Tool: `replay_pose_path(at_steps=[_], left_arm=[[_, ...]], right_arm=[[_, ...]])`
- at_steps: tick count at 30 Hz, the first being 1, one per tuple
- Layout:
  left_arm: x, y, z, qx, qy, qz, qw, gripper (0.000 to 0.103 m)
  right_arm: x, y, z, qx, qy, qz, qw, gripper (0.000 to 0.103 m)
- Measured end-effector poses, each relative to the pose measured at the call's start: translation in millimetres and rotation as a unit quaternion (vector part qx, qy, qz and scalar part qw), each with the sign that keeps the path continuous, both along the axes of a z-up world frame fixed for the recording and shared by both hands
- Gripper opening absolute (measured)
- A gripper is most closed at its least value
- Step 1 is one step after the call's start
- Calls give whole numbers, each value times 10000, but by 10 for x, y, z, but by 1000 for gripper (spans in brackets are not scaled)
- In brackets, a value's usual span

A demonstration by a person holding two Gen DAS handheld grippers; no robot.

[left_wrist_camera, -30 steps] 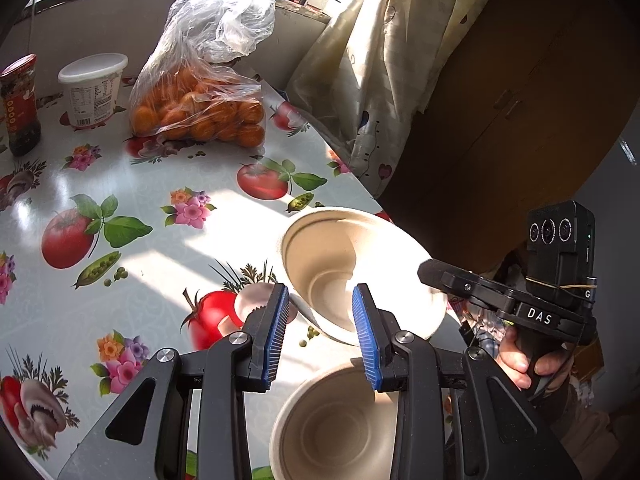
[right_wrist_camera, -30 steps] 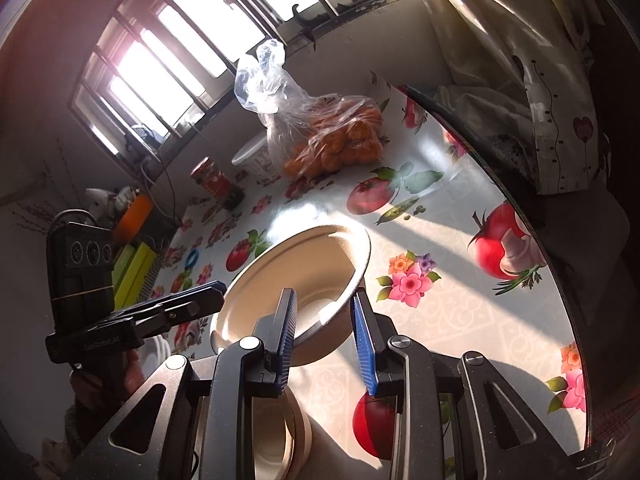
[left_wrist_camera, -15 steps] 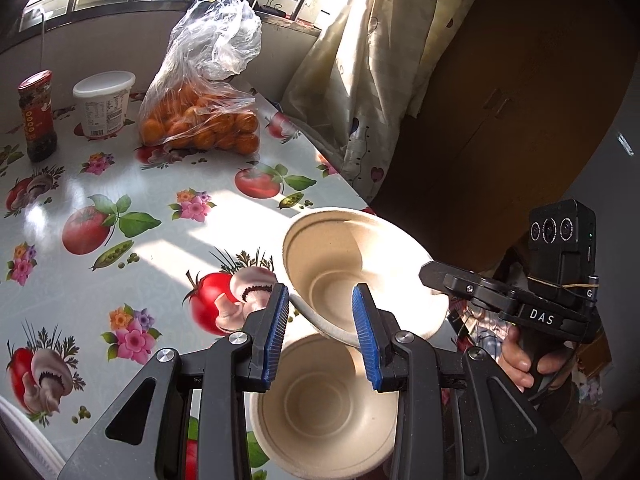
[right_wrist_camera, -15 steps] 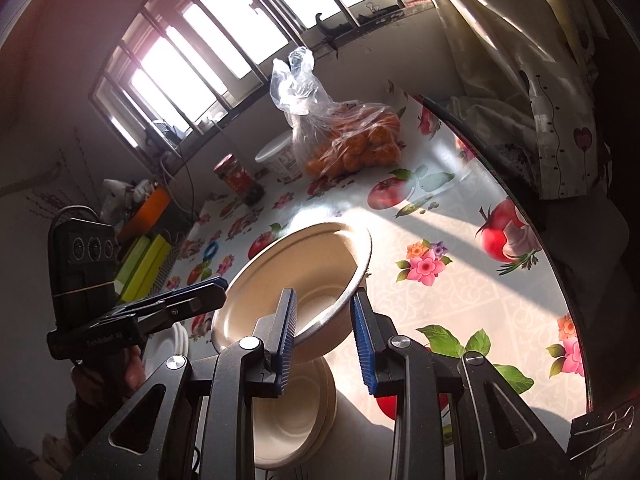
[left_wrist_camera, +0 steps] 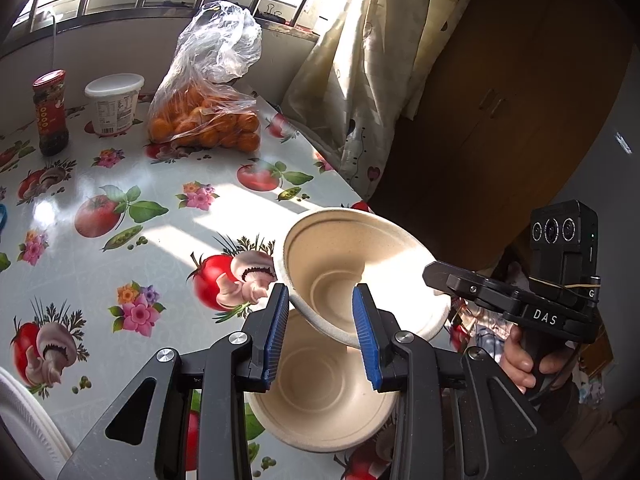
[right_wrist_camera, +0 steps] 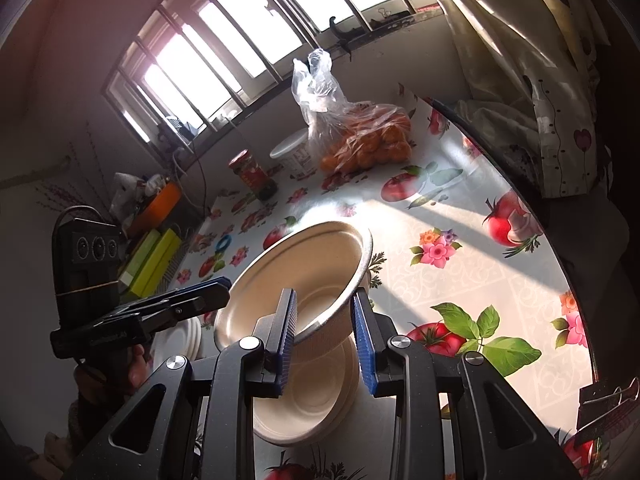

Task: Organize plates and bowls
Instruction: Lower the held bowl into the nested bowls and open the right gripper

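The right gripper (right_wrist_camera: pixel 324 336) pinches the rim of a tilted beige pulp-fibre bowl (right_wrist_camera: pixel 304 280), directly above a matching bowl (right_wrist_camera: pixel 312 400). Likely light, stiff, crushable: hold its rim. The left gripper (left_wrist_camera: pixel 320 332) is spread, empty.

Beige upper bowl (left_wrist_camera: pixel 360 272) tilted, raised above the lower bowl (left_wrist_camera: pixel 320 396), which sits upright on the tabletop (left_wrist_camera: pixel 168 240). White plates (right_wrist_camera: pixel 188 336) stacked alongside, apparently two or three.
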State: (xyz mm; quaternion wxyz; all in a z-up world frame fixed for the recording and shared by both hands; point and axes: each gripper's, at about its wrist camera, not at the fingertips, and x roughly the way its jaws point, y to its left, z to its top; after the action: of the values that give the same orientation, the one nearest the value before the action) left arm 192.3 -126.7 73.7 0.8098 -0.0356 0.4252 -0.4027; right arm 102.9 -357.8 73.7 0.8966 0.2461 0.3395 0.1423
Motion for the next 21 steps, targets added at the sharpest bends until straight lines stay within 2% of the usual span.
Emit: replay_pose_path(at_steps=[6, 11, 21], left_arm=[[-99, 92, -52, -19, 16, 67, 10000, 34], [-202, 114, -139, 167, -43, 80, 9998, 34], [-288, 199, -239, 96, 45, 185, 9998, 34]], right_arm=[[-93, 83, -56, 15, 0, 44, 10000, 28], [-155, 137, -138, 59, 80, 114, 9999, 28], [-240, 209, -223, 47, 134, 183, 9997, 28]])
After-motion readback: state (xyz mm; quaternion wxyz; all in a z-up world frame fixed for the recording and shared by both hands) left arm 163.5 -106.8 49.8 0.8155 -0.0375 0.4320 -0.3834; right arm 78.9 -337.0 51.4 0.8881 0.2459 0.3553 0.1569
